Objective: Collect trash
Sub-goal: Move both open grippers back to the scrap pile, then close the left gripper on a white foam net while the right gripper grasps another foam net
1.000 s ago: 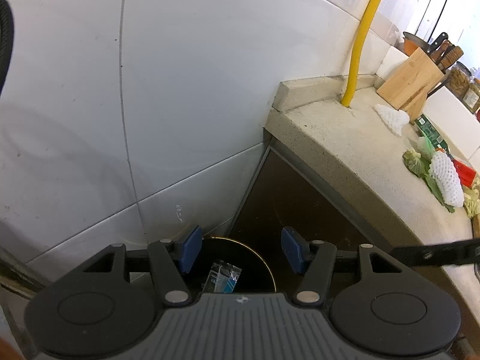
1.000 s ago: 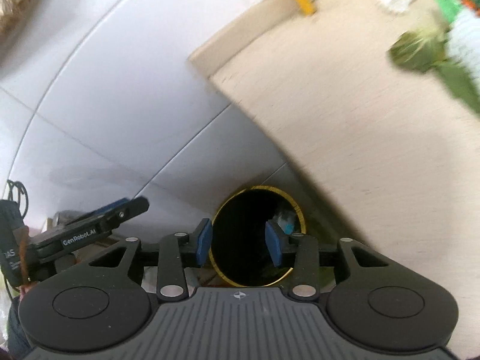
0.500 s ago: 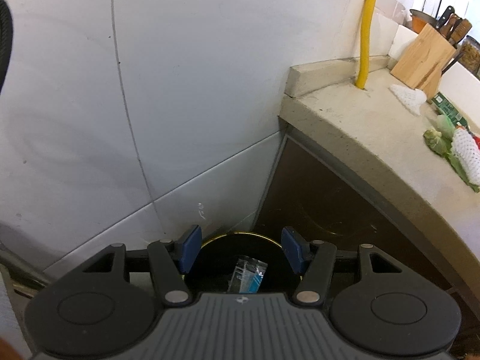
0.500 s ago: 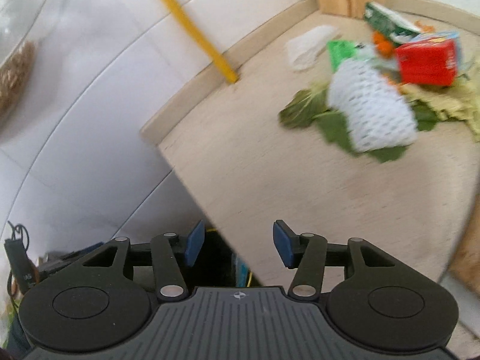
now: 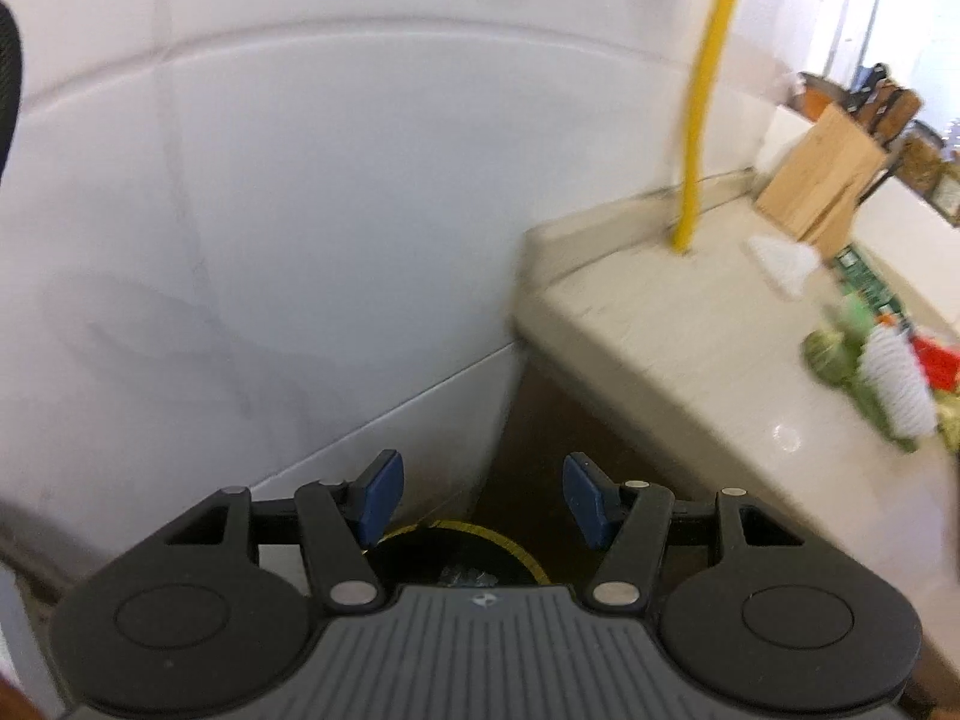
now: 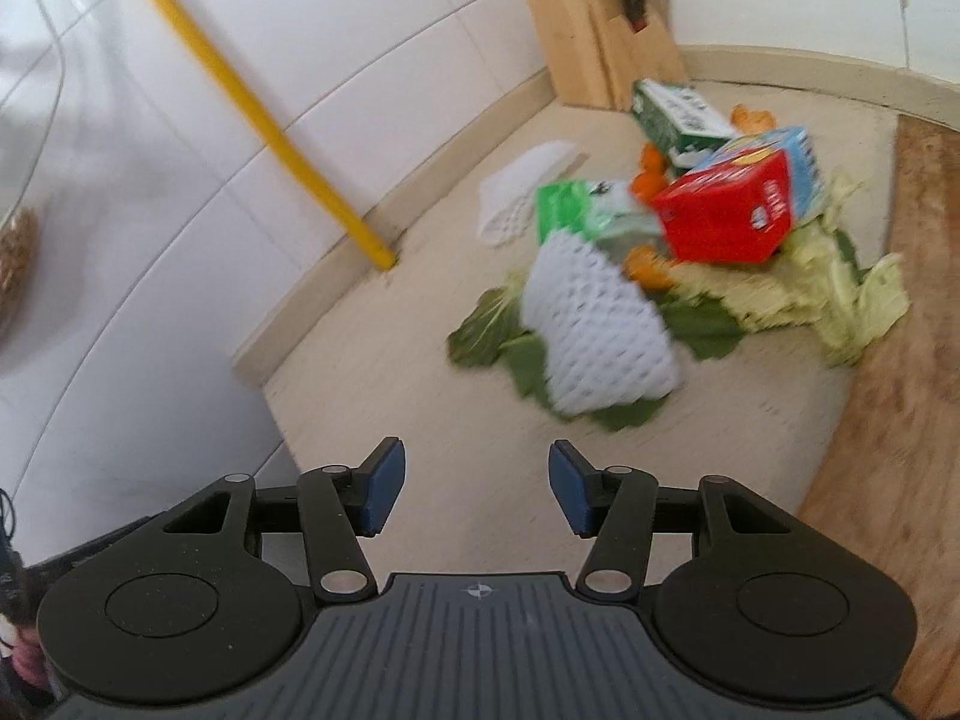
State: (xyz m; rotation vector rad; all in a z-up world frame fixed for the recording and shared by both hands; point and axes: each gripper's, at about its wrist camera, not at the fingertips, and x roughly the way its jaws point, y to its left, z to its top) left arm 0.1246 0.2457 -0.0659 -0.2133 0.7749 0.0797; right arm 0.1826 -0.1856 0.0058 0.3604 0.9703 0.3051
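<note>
A heap of trash lies on the beige counter [image 6: 420, 420]: a white foam net sleeve [image 6: 594, 336] on green leaves [image 6: 486, 336], a red and blue carton [image 6: 735, 204], a green carton [image 6: 681, 114], a green wrapper [image 6: 570, 204] and pale cabbage leaves [image 6: 840, 306]. My right gripper [image 6: 474, 489] is open and empty above the counter's near corner, short of the heap. My left gripper [image 5: 480, 498] is open and empty over a black bin with a yellow rim [image 5: 480, 534], low beside the counter; a crumpled wrapper [image 5: 465, 576] shows inside. The foam sleeve [image 5: 900, 384] appears far right in the left wrist view.
A yellow pipe [image 6: 252, 102] runs up the white tiled wall [image 5: 270, 210] from the counter's back edge. A wooden knife block [image 6: 594, 30] stands at the back. A second white foam net [image 6: 528, 186] lies near the pipe. A wooden board [image 6: 888, 360] lies on the right.
My right gripper swung from above the bin up and right over the counter, bringing the trash heap into view. My left gripper tilted up slightly above the bin, staying open.
</note>
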